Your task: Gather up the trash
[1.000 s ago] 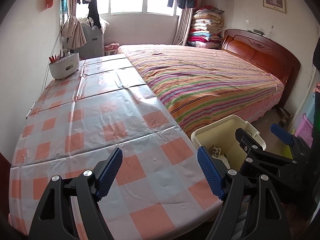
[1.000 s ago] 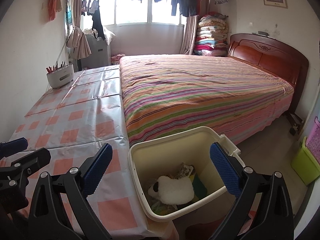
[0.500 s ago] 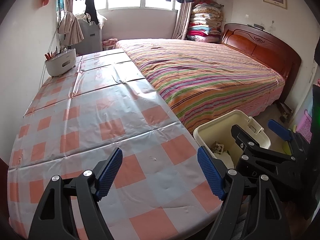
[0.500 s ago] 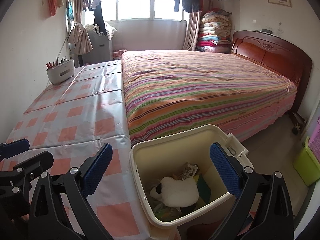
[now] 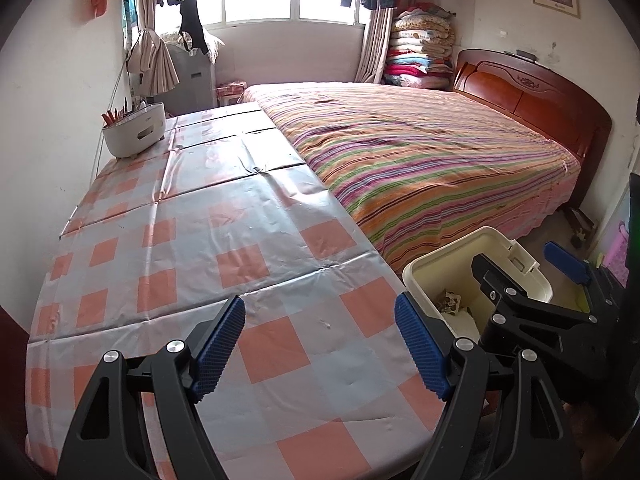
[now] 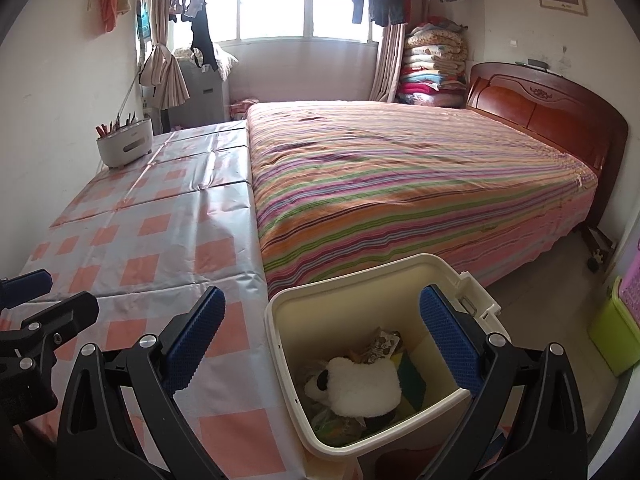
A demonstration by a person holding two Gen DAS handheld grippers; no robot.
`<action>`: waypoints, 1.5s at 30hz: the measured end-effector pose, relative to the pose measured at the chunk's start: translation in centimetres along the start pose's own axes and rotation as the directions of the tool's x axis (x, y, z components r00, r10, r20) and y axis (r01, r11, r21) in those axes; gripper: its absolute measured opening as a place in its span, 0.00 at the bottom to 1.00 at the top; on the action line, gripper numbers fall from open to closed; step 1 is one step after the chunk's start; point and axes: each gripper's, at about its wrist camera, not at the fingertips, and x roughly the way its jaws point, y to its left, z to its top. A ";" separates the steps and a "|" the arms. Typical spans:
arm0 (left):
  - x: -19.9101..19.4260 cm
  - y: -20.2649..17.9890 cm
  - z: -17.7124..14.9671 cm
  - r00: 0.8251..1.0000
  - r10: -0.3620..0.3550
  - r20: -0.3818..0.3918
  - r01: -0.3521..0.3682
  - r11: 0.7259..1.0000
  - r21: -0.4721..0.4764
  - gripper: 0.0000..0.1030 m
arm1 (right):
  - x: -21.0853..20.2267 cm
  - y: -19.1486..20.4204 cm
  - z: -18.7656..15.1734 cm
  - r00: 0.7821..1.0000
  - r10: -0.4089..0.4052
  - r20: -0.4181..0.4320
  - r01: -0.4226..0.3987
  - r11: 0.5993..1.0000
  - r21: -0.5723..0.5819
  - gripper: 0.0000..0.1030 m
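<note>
The left gripper [image 5: 320, 334] hangs over the near end of the checked tablecloth [image 5: 192, 248] with its blue pads spread wide and nothing between them. The right gripper [image 6: 322, 330] is equally wide and empty, poised above the near rim of the cream trash bin [image 6: 280, 320], which stands at the table's near right corner, just beside the striped bed [image 6: 400, 176].

Inside the bin lie a white fluffy item with a dark patch [image 6: 360, 386], a crumpled printed wrapper [image 6: 382, 340] behind it, and something green and yellow against the right wall. The tablecloth shows no loose trash in either view; only a white pen holder [image 5: 134, 136] stands at the far left end by the wall.

Judging by this, the collecting looks finished or nearly so, with the last drop made. The next move calls for a scan of the table and floor for leftovers; if none, drawing both grippers back clear of the bin.
</note>
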 end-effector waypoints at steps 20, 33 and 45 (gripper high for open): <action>0.1 0.5 0.1 0.999 0.020 -0.042 -0.021 0.999 -0.027 0.73 | -0.5 -1.1 -0.3 1.000 0.010 -0.005 -0.010 0.999 0.036 0.93; 0.0 -0.5 0.2 0.998 0.053 -0.047 -0.053 0.999 -0.001 0.73 | -0.4 -2.4 -0.7 1.000 0.026 -0.005 -0.025 0.997 0.077 0.93; 0.0 -1.7 0.3 0.996 0.075 -0.054 -0.073 0.997 0.028 0.73 | -0.5 -3.1 -0.7 1.000 0.025 -0.003 -0.025 0.996 0.089 0.93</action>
